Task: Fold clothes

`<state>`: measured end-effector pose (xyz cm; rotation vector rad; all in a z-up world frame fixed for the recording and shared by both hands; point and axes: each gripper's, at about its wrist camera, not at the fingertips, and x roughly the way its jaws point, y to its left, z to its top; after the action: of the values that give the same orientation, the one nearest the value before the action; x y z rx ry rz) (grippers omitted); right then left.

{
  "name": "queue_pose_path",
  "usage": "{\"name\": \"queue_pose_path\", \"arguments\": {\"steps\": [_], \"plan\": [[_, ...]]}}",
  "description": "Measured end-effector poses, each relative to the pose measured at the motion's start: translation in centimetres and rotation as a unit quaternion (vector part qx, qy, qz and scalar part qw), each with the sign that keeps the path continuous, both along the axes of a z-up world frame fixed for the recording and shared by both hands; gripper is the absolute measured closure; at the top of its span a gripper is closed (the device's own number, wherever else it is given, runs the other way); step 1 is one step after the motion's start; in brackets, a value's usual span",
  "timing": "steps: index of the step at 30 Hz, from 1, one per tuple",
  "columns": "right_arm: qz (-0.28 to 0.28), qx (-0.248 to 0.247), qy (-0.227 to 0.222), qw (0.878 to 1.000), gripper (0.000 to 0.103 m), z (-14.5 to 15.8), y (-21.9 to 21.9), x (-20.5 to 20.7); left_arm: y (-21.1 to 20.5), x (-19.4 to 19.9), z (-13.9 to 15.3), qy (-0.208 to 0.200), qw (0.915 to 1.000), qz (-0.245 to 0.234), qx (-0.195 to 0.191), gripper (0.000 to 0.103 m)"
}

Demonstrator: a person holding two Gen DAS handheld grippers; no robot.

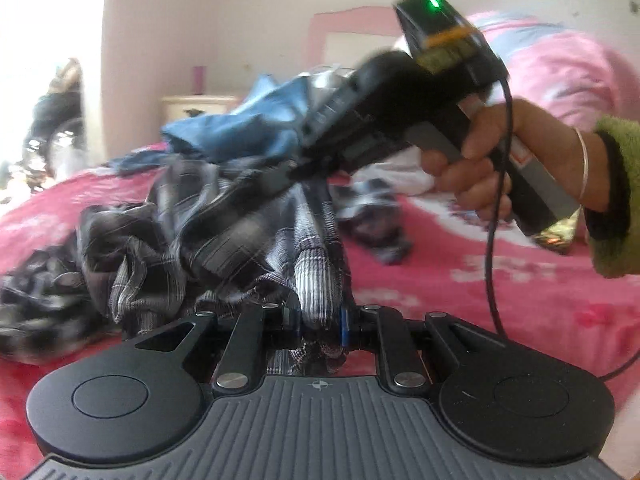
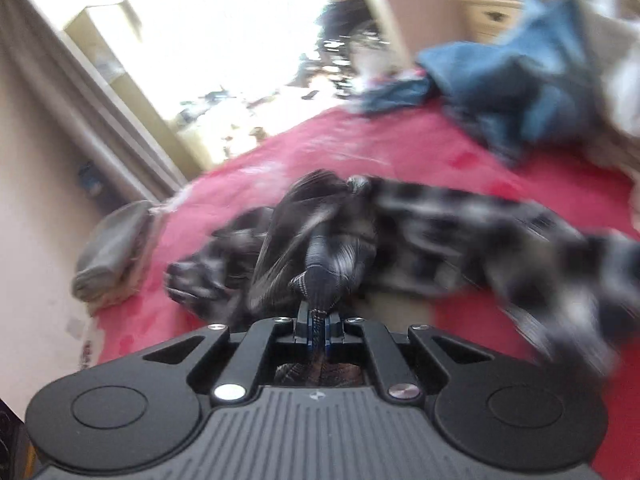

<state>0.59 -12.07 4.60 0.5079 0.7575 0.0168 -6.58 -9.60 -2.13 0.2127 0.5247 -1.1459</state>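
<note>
While both pinch cloth: left hand-held gripper (image 1: 316,322) and right hand-held gripper (image 2: 319,326) each clamp one black-grey plaid shirt (image 1: 224,236), bunched on pink bed (image 1: 520,300). Beyond: one blue garment (image 1: 240,132), one cream nightstand (image 1: 196,106), bright window (image 2: 224,40).

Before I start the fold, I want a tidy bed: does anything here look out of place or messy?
Yes. The plaid shirt is bunched and twisted, not flat, pinched in both the left tool and right tool. Behind it, blue clothes lie in a crumpled heap on the pink bedspread.
</note>
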Motion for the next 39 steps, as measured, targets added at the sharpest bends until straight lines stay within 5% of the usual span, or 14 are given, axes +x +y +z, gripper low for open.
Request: {"name": "queue_pose_path", "arguments": {"steps": [5, 10, 14, 20, 25, 29, 36, 38, 39], "plan": [[-0.084, -0.035, 0.067, 0.994, 0.097, -2.4, -2.8, -4.4, 0.4, -0.4, -0.5, 0.034, 0.9991, -0.023, 0.006, 0.082], [-0.187, -0.049, 0.106, 0.975, 0.096, -4.6, -6.2, -7.3, 1.8, 0.6, -0.9, 0.040, 0.9990, 0.008, 0.019, 0.056], [-0.243, -0.028, 0.081, 0.966, 0.090, -3.6, -8.1, -8.7, 2.8, 2.0, -1.6, 0.050, 0.9967, 0.050, 0.040, 0.049], [-0.271, -0.109, 0.001, 0.956, 0.087, 0.3, -7.8, -10.3, 2.6, 5.1, -2.6, 0.112, 0.9874, 0.101, 0.047, 0.035], [-0.182, -0.082, -0.024, 0.980, 0.062, 1.7, -6.8, -9.9, 1.9, 8.1, -3.6, 0.182, 0.9722, 0.142, 0.043, 0.034], [-0.084, -0.057, -0.024, 0.995, 0.061, 1.8, -4.2, -8.7, 1.1, 10.1, -4.4, 0.225, 0.9592, 0.166, 0.043, 0.036], [0.030, -0.105, 0.014, 0.994, 0.062, 0.0, -0.3, -6.0, -0.6, 9.7, -4.5, 0.223, 0.9587, 0.169, 0.052, 0.086], [0.028, -0.129, 0.065, 0.989, 0.073, -1.5, -0.6, -5.3, -0.5, 9.2, -3.9, 0.213, 0.9607, 0.173, 0.044, 0.090], [0.021, -0.135, 0.094, 0.986, 0.088, -2.2, -0.9, -5.1, -0.1, 9.2, -3.4, 0.213, 0.9605, 0.175, 0.037, 0.091]]}}
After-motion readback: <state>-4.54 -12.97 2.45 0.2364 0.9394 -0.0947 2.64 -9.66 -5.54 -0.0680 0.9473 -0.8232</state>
